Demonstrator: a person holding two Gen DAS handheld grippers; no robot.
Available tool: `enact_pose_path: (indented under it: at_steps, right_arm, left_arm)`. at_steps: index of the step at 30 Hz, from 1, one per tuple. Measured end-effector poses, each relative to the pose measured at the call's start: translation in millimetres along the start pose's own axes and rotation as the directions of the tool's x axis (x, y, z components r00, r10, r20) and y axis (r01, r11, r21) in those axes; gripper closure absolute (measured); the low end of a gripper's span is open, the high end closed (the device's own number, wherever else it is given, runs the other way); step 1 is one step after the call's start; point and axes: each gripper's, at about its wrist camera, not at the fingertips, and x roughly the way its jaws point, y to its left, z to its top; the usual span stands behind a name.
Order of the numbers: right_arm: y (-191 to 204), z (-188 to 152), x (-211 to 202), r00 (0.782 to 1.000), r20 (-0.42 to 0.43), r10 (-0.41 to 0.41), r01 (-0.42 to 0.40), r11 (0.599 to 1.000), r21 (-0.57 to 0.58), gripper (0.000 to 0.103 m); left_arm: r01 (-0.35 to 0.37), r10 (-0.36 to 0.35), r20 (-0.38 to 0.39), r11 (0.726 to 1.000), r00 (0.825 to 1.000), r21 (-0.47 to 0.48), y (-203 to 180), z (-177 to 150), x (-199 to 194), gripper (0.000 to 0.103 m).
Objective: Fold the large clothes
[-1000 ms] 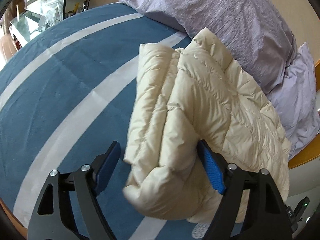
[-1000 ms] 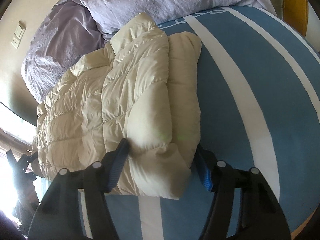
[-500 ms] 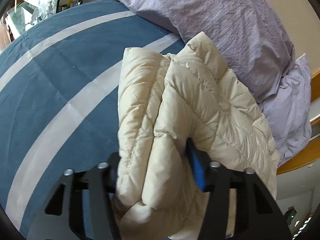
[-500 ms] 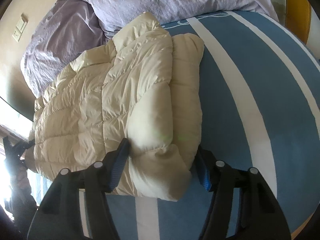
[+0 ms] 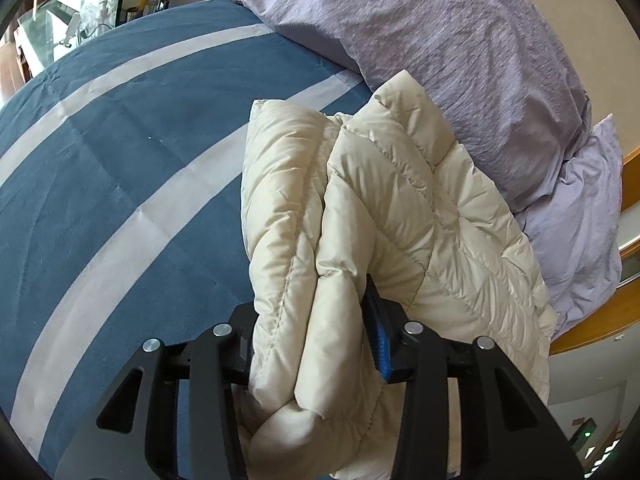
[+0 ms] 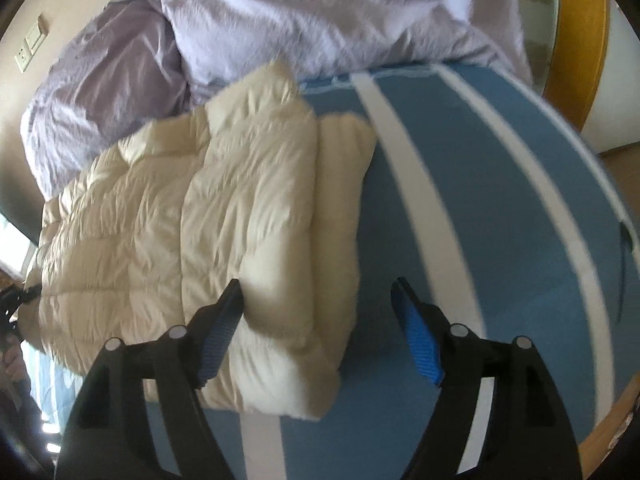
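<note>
Here my left gripper (image 5: 312,344) is closing, clenching one folded cream jacket (image 5: 384,216); only the right view shows my right gripper (image 6: 316,312) opening, released, beside two lilac pillows (image 6: 320,16).

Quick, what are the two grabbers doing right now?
Left gripper: closing, fingers pressed on the jacket.
Right gripper: opening, not gripping; jacket edge between its fingers.

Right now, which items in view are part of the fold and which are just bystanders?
In play:
cream puffer jacket, folded on the bed
left gripper, closing on the jacket's near end
right gripper, opening, jacket corner between its fingers

Bystanders:
blue striped bedcover
purple pillow
pale lilac duvet
wall switch
</note>
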Motion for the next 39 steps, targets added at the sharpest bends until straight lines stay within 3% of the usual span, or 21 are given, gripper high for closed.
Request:
enact_pose_path:
  at_steps: [5, 8, 17, 19, 22, 25, 32, 39]
  right_arm:
    - [15, 23, -24, 0.991, 0.127, -0.049, 0.055, 0.998, -0.044, 0.028]
    - [33, 32, -33, 0.985, 0.175, -0.011, 0.028, 0.995, -0.097, 0.028]
    - [83, 16, 3, 0.996, 0.078, 0.038, -0.015, 0.961, -0.276, 0.039]
    - [86, 7, 10, 0.998, 0.056, 0.031, -0.014, 0.958, -0.286, 0.038]
    - [89, 0, 25, 1.0, 0.031, 0.006, 0.003, 0.952, -0.307, 0.038]
    - [88, -6, 31, 1.0, 0.021, 0.007, 0.0, 0.952, -0.305, 0.037]
    - [83, -12, 40, 0.999, 0.017, 0.036, -0.03, 0.956, -0.292, 0.036]
    - [78, -12, 43, 0.997, 0.026, 0.068, -0.058, 0.957, -0.284, 0.035]
  left_arm:
    - [-0.016, 0.016, 0.003, 1.0, 1.0, -0.001, -2, 1, 1, 0.053]
    - [-0.023, 0.023, 0.004, 1.0, 1.0, -0.004, -3, 2, 3, 0.049]
    - [-0.03, 0.03, 0.017, 1.0, 0.999, -0.005, -9, 5, 5, 0.045]
    - [-0.024, 0.024, 0.024, 1.0, 0.999, -0.003, -10, 6, 4, 0.051]
    - [0.019, -0.019, 0.039, 1.0, 0.999, -0.006, -13, 7, -1, 0.069]
    - [0.078, -0.077, 0.061, 0.997, 0.995, -0.014, -19, 11, -10, 0.079]
    - [0.205, -0.212, 0.123, 0.977, 0.969, 0.065, -66, 14, -48, 0.083]
    - [0.347, -0.368, 0.113, 0.922, 0.923, 0.17, -147, 0, -79, 0.083]
